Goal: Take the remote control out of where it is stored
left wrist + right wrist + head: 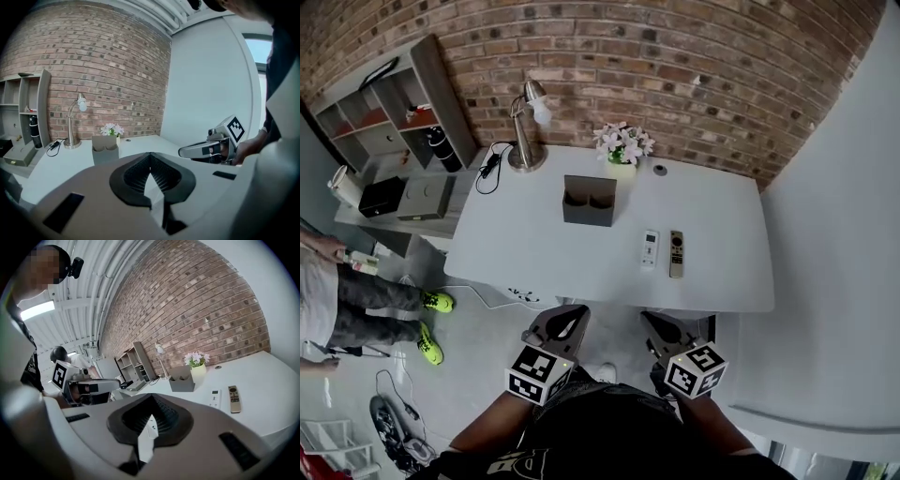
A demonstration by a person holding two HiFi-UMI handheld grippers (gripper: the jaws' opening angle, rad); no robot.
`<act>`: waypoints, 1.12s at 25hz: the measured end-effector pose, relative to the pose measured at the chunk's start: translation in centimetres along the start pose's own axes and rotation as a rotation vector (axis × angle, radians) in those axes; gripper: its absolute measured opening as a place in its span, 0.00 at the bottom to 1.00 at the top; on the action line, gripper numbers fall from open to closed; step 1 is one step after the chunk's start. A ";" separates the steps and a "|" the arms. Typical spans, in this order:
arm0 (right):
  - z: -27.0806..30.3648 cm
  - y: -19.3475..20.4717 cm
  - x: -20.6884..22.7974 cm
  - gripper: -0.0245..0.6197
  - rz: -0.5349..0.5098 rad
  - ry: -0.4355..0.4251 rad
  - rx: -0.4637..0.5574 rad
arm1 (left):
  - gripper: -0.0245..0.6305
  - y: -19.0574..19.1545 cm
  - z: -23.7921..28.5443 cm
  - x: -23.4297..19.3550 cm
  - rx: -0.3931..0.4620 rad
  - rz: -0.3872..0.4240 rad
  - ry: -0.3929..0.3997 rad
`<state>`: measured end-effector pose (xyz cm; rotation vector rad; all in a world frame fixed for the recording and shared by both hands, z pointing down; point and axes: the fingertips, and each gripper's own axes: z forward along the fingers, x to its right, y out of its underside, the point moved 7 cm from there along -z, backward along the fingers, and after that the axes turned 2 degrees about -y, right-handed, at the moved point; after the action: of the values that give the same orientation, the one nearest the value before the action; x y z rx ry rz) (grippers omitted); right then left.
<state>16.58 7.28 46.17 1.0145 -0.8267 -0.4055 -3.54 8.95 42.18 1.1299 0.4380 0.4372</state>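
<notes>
Plainly, two remotes lie flat on the white surface [534, 244] - a white remote [649, 249] and, just beside it on the right, a darker gold-toned remote [676, 253]. They lie parallel with a narrow gap between them, near the front edge. Neither sits inside the grey holder [589, 201], which stands upright behind them and a little to the left. It has two compartments side by side, open at the top.

Behind the holder, by the brick wall, stands one pot of pale flowers [622, 143]. One small round disc [660, 170] sits just right of it. One metal desk lamp [527, 131] stands at the back left corner, with one black cable [492, 164] coiled at its foot.

Both tongs hang short of the front edge, apart from everything on the surface. The left tongs [570, 317] have their jaws clenched together with nothing between them, and the right tongs [653, 323] are likewise clenched and empty. Each carries one marker cube, two in all - the left cube [539, 373] and the right cube [695, 370].

Off to the left stands one open shelf unit [394, 112] with one black bottle [441, 148] beside it. One person [356, 300] stands on the floor there in two bright yellow-green shoes [439, 301].
</notes>
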 end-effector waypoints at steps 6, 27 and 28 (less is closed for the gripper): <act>-0.7 1.0 -1.1 0.05 -0.018 -0.040 0.006 | 0.05 1.6 -2.6 1.4 -0.012 0.003 -0.061; 3.5 0.5 -6.3 0.05 -0.053 0.062 0.043 | 0.05 0.9 -4.9 -4.6 -0.025 0.030 0.033; 3.8 0.4 -6.5 0.05 -0.053 0.067 0.040 | 0.05 0.9 -5.0 -4.8 -0.024 0.030 0.041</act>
<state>9.53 9.51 44.87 1.0837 -0.7514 -0.3994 -10.38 10.47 41.74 1.1066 0.4505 0.4914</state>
